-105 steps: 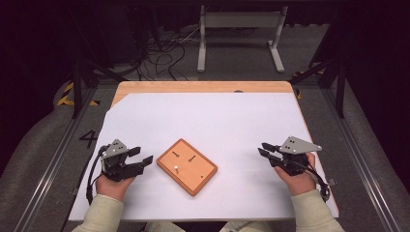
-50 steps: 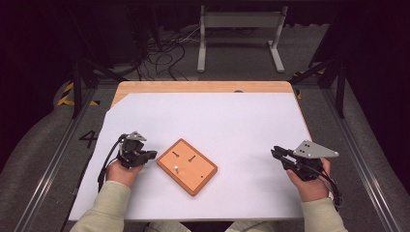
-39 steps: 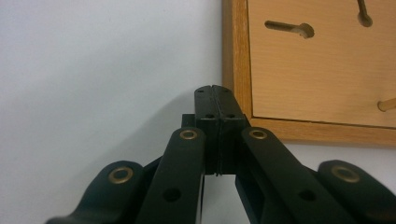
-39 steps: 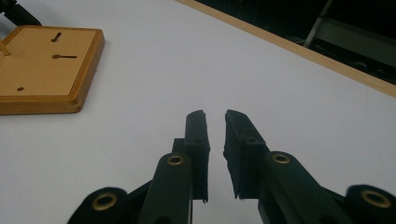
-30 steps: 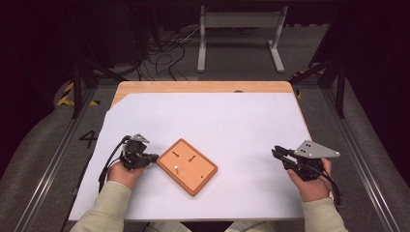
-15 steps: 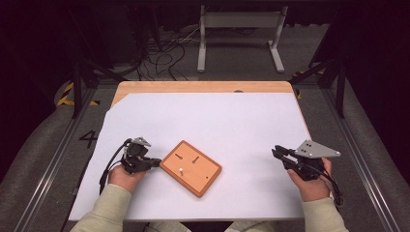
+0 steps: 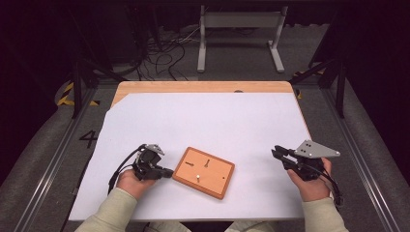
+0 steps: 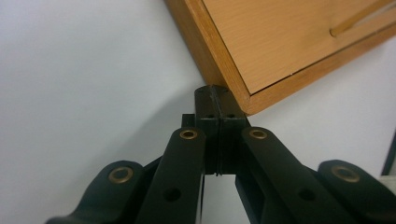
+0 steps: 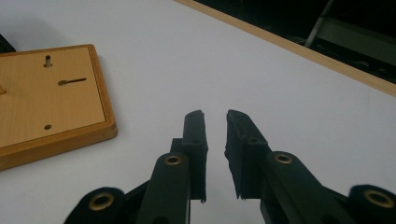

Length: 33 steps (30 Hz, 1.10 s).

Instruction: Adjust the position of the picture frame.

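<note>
A flat wooden board (image 7: 204, 172) with a raised rim lies at the front middle of the white table; it has a short slot, a keyhole cut and a small pale peg (image 7: 197, 177) upright in it. My left gripper (image 7: 169, 171) is shut with nothing between its pads, and its joined tips (image 8: 215, 93) press against the board's left corner (image 8: 243, 100). My right gripper (image 7: 275, 151) is held over the table to the right of the board, well apart from it. Its jaws (image 9: 215, 116) stand a narrow gap apart with nothing between them; the board (image 9: 46, 98) lies to their left.
A white sheet (image 7: 208, 121) covers the table, with a bare wooden strip (image 7: 203, 87) along the far edge. Behind the table stand a grey metal frame (image 7: 239, 24) and loose cables (image 7: 164, 48) on the floor. Dark rails run along both sides.
My left gripper has moved right against the board, and the board has slid to the right and a little toward me. The right hand has kept still.
</note>
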Motion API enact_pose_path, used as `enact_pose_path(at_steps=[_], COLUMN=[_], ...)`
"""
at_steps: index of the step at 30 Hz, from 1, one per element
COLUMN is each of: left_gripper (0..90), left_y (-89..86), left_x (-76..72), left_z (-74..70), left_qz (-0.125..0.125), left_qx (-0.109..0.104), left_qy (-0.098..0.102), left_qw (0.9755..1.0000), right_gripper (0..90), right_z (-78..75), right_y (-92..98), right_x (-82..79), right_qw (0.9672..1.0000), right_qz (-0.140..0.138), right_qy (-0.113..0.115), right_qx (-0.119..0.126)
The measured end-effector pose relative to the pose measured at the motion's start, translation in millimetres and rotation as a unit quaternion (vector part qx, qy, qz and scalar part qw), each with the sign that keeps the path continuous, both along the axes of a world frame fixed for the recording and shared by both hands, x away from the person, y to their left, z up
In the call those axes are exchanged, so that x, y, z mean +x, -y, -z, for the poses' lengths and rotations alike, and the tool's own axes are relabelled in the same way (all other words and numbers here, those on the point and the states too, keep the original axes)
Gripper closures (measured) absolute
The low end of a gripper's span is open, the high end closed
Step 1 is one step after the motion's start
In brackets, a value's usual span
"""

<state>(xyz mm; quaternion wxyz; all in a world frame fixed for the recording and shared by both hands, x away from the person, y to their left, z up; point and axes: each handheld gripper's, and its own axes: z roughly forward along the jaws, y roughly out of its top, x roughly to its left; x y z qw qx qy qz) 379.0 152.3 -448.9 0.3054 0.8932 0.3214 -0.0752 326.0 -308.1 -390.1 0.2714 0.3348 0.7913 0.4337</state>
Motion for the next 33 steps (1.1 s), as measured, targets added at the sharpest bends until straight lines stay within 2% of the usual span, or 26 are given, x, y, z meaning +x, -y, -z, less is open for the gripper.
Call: enact_pose_path(at_steps=[7,12,14,15,17,19,21,22,24,25,28,29,31,33], left_gripper=[89.9,89.8,86.8,79.4,76.2,70.0,66.5,64.5,63.3,61.9,57.8,56.1,52.4,50.5], left_y=[21.8,25.4,24.4,23.3,20.0,15.5,10.0,8.6,4.3,2.0,-4.4,-7.6,-14.1,-20.4], left_x=[-9.5,-11.2,-11.7,-11.9,-12.1,-12.9,-15.5,-17.2,-19.9,-21.6,-25.9,-27.0,-29.5,-30.8], left_z=[1.1,1.2,-0.2,-1.4,-4.6,-8.8,-14.9,-16.8,-21.7,-24.4,-28.8,-30.2,-32.0,-34.1], left_qz=[0.042,0.051,0.043,0.038,0.030,0.021,0.011,0.004,-0.006,-0.011,-0.031,-0.039,-0.061,-0.076], left_qx=[-0.007,-0.010,-0.005,-0.007,-0.019,-0.036,-0.058,-0.068,-0.092,-0.104,-0.135,-0.145,-0.169,-0.182], left_qy=[-0.012,-0.005,0.015,0.018,0.037,0.065,0.098,0.104,0.126,0.145,0.170,0.183,0.208,0.228], left_qw=[0.9990,0.9986,0.9990,0.9991,0.9987,0.9970,0.9934,0.9922,0.9877,0.9839,0.9755,0.9716,0.9614,0.9534], right_gripper=[80.6,90.0,90.0,90.0,90.0,90.0,90.0,90.0,90.0,90.0,90.0,90.0,90.0,90.0], right_z=[0.6,0.9,0.8,0.7,1.3,3.5,6.1,7.3,8.9,9.5,12.0,12.7,15.1,17.3], right_y=[-1.6,-6.8,-14.2,-19.9,-33.1,-49.2,-61.0,-65.7,-73.0,-75.2,-83.1,-84.6,-88.7,-92.1], right_x=[0.5,0.4,-1.2,-2.8,-6.0,-9.6,-12.5,-13.7,-16.2,-16.9,-19.8,-20.1,-21.2,-21.9], right_qw=[0.9999,0.9987,0.9967,0.9953,0.9910,0.9857,0.9817,0.9801,0.9775,0.9766,0.9726,0.9716,0.9693,0.9671], right_qz=[-0.008,-0.042,-0.071,-0.087,-0.122,-0.152,-0.171,-0.178,-0.189,-0.192,-0.207,-0.211,-0.218,-0.224], right_qy=[-0.007,-0.030,-0.039,-0.043,-0.053,-0.062,-0.070,-0.073,-0.080,-0.082,-0.090,-0.091,-0.097,-0.102], right_qx=[0.001,0.005,-0.002,-0.007,-0.021,-0.038,-0.047,-0.048,-0.050,-0.050,-0.055,-0.057,-0.060,-0.063])
